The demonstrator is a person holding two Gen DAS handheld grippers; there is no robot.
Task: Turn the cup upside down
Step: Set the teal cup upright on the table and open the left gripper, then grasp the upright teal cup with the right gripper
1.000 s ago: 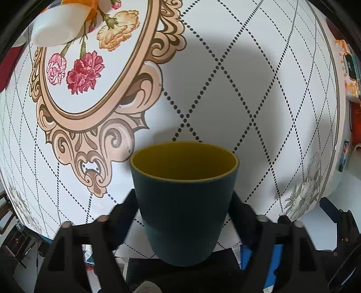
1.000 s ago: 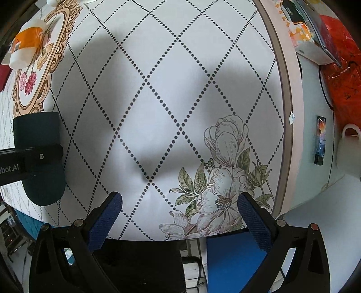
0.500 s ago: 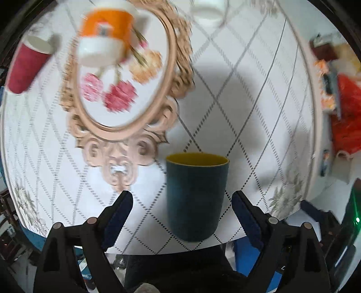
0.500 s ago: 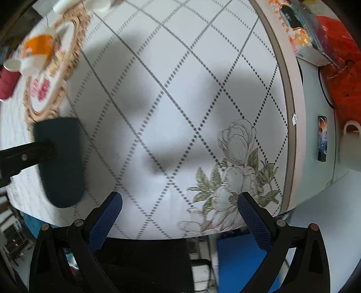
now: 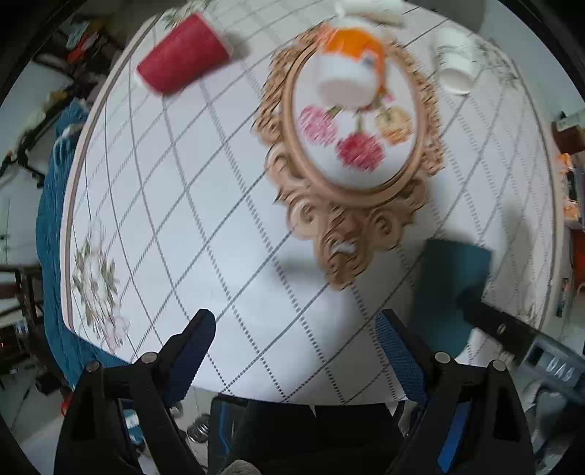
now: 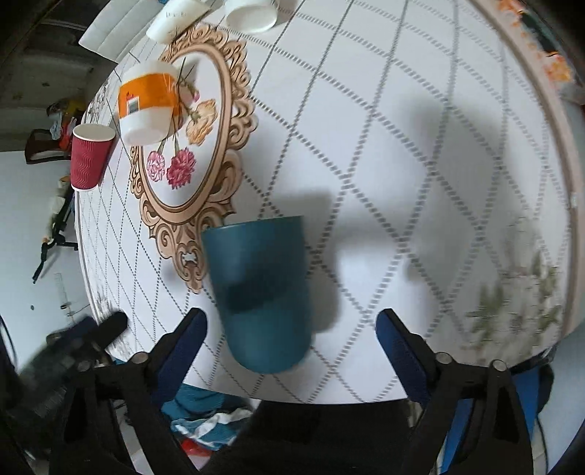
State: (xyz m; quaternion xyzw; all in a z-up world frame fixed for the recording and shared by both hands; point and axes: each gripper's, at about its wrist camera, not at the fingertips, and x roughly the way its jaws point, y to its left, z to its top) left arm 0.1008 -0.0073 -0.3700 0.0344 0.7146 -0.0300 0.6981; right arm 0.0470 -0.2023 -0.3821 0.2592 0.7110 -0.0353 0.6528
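Observation:
The dark teal cup (image 6: pixel 261 288) stands on the table near its front edge, in the middle of the right wrist view. My right gripper (image 6: pixel 292 339) is open, its blue pads on either side of the cup's lower half and apart from it. In the left wrist view the cup (image 5: pixel 449 292) is at the right, partly behind the right gripper's finger (image 5: pixel 501 327). My left gripper (image 5: pixel 294 354) is open and empty, well left of the cup. The left gripper (image 6: pixel 91 332) shows blurred at the lower left of the right wrist view.
A red paper cup (image 6: pixel 89 157), an orange-and-white cup (image 6: pixel 148 104) and white cups (image 6: pixel 252 12) stand further back on the patterned tablecloth (image 6: pixel 420 164). The table's front edge (image 6: pixel 329 396) lies just under the grippers.
My left gripper let go of the teal cup and swung away to the left. My right gripper moved left until its open jaws came around the cup.

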